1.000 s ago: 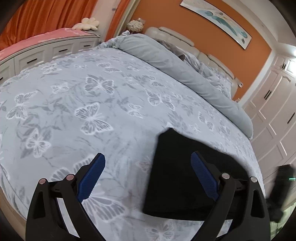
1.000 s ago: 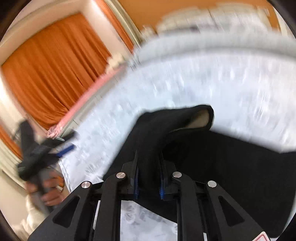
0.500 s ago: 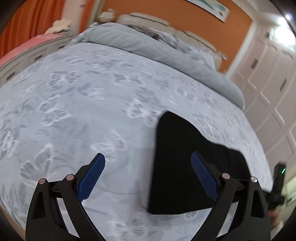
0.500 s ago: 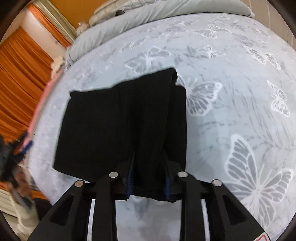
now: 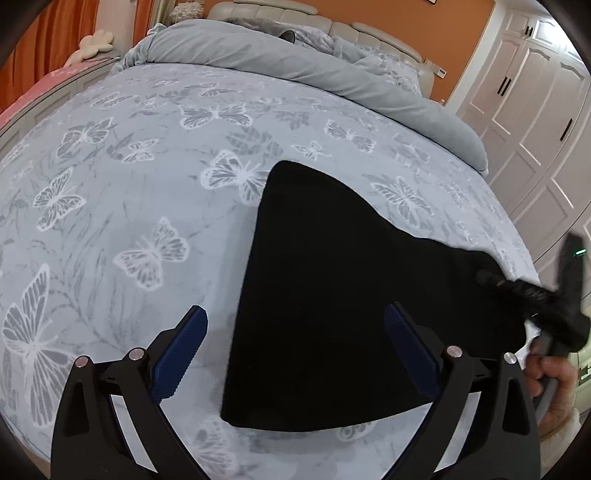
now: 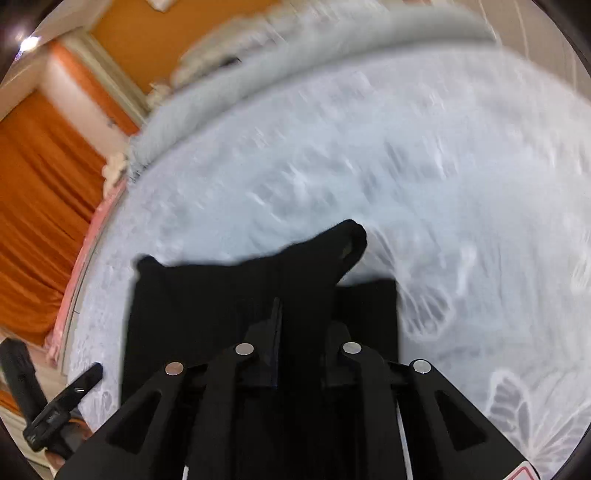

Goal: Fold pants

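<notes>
I am in a home bedroom. A bed (image 5: 147, 184) with butterfly-print bedding fills my view, its padded headboard (image 5: 314, 14) at twelve o'clock. White wardrobe doors (image 5: 535, 122) stand at two o'clock, orange curtains (image 6: 40, 206) at ten.

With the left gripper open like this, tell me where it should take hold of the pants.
Take the near left corner of the pants, coming in from the bedspread side with one finger slid under the edge. That corner lies flat and free, just ahead of the open left gripper, while the right gripper is closing on fabric at the far end.
</notes>
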`<state>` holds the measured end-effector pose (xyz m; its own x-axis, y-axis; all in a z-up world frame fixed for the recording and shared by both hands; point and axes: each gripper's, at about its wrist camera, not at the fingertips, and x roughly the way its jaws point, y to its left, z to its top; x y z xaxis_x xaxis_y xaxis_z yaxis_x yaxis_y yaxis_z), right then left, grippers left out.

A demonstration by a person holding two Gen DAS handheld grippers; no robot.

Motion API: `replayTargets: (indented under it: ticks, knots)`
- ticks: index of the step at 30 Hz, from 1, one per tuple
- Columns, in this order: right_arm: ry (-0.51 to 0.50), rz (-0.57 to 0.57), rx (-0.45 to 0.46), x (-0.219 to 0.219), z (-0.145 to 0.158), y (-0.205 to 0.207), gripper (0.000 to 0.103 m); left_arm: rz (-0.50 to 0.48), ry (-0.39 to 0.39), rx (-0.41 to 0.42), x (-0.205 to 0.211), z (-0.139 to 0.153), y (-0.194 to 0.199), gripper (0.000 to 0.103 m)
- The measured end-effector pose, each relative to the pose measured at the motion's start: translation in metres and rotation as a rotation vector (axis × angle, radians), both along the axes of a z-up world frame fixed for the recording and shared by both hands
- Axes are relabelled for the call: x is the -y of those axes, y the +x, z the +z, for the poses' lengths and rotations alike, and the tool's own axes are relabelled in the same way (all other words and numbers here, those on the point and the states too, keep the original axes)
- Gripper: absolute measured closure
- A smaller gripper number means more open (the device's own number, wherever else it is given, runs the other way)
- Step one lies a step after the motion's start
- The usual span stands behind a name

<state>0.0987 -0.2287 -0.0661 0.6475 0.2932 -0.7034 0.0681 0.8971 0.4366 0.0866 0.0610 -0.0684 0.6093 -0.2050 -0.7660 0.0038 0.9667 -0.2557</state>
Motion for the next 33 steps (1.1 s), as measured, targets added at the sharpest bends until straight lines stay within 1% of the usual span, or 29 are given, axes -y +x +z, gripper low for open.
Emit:
replayTargets:
  ticks: [1,2,3,4,5,6,7,8,9,10,11,13,14,15,16,19,20,21,22,23,24,25,26,27,28,29,31,32,33]
  knots:
    - [-0.007,0.013,0.061,-0.007,0.021,-0.009,0.091,0.005,0.016,0.006,-0.001,0.001,0.0,0.009]
    - [-0.015,0.01,0.089,-0.009,0.03,-0.015,0.091,0.01,0.035,0.012,-0.002,0.002,0.0,0.009]
    - [-0.027,-0.001,0.107,-0.011,0.037,-0.023,0.091,0.013,0.052,0.019,-0.002,0.003,0.0,0.009]
    - [-0.053,-0.027,0.102,-0.008,0.037,-0.028,0.091,0.019,0.072,0.024,-0.003,0.004,0.0,0.009]
    - [-0.081,-0.044,0.076,-0.005,0.03,-0.027,0.09,0.026,0.09,0.024,-0.003,0.004,0.001,0.009]
    - [-0.121,-0.067,0.009,0.0,0.012,-0.021,0.085,0.027,0.104,0.021,-0.002,0.003,0.002,0.009]
    - [-0.144,-0.08,-0.088,0.006,-0.01,-0.012,0.078,0.021,0.105,0.014,-0.001,0.002,0.003,0.009]
    - [-0.122,-0.081,-0.173,0.013,-0.034,-0.006,0.076,0.017,0.1,0.009,0.0,0.001,0.004,0.009]
    - [-0.072,-0.1,-0.149,0.019,-0.034,-0.011,0.074,0.007,0.092,0.0,0.002,-0.001,0.005,0.009]
    - [-0.041,-0.112,-0.142,0.022,-0.026,-0.016,0.07,-0.007,0.086,-0.009,0.003,-0.002,0.004,0.009]
    - [-0.039,-0.1,-0.136,0.022,-0.012,-0.023,0.067,-0.02,0.082,-0.016,0.004,-0.003,0.004,0.008]
    - [-0.058,-0.066,-0.051,0.02,0.008,-0.049,0.04,-0.042,0.071,-0.051,0.005,-0.009,0.004,0.008]
    - [-0.085,-0.058,-0.047,0.02,0.01,-0.059,0.037,-0.044,0.055,-0.069,0.003,-0.013,0.004,0.008]
    - [-0.104,-0.048,-0.068,0.02,0.01,-0.065,0.037,-0.043,0.029,-0.1,0.0,-0.019,0.005,0.008]
    - [-0.099,-0.036,-0.099,0.021,0.005,-0.07,0.036,-0.039,-0.005,-0.14,-0.004,-0.026,0.007,0.008]
    - [0.043,-0.008,-0.198,0.029,-0.023,-0.079,0.036,-0.019,-0.123,-0.25,-0.017,-0.05,0.013,0.008]
    - [0.086,0.005,-0.238,0.031,-0.035,-0.078,0.036,-0.014,-0.193,-0.291,-0.022,-0.061,0.015,0.008]
    - [0.111,0.013,-0.26,0.032,-0.041,-0.078,0.036,-0.006,-0.218,-0.303,-0.025,-0.066,0.015,0.009]
    - [0.139,0.019,-0.273,0.033,-0.049,-0.077,0.036,-0.005,-0.222,-0.292,-0.025,-0.065,0.015,0.012]
    - [0.186,0.026,-0.277,0.034,-0.057,-0.076,0.036,-0.042,-0.224,-0.276,-0.021,-0.062,0.015,0.031]
    - [0.213,0.035,-0.273,0.034,-0.061,-0.075,0.042,-0.075,-0.238,-0.276,-0.018,-0.061,0.014,0.043]
    - [0.22,0.049,-0.258,0.031,-0.065,-0.073,0.058,-0.073,-0.237,-0.273,-0.017,-0.059,0.013,0.047]
    - [0.188,0.064,-0.246,0.027,-0.064,-0.072,0.062,-0.074,-0.25,-0.269,-0.017,-0.057,0.012,0.059]
    - [0.168,0.081,-0.23,0.024,-0.057,-0.074,0.071,-0.078,-0.266,-0.266,-0.019,-0.052,0.011,0.071]
    - [0.161,0.09,-0.21,0.022,-0.048,-0.077,0.074,-0.073,-0.281,-0.257,-0.024,-0.046,0.01,0.077]
    - [0.165,0.107,-0.153,0.02,-0.029,-0.085,0.075,-0.079,-0.327,-0.239,-0.034,-0.035,0.006,0.084]
    - [0.185,0.135,-0.106,0.019,-0.008,-0.1,0.076,-0.106,-0.392,-0.239,-0.047,-0.02,-0.004,0.084]
    - [0.195,0.164,-0.098,0.017,0.001,-0.112,0.076,-0.124,-0.396,-0.242,-0.05,-0.015,-0.01,0.084]
    - [0.205,0.175,-0.103,0.018,0.002,-0.12,0.075,-0.146,-0.386,-0.249,-0.052,-0.011,-0.019,0.084]
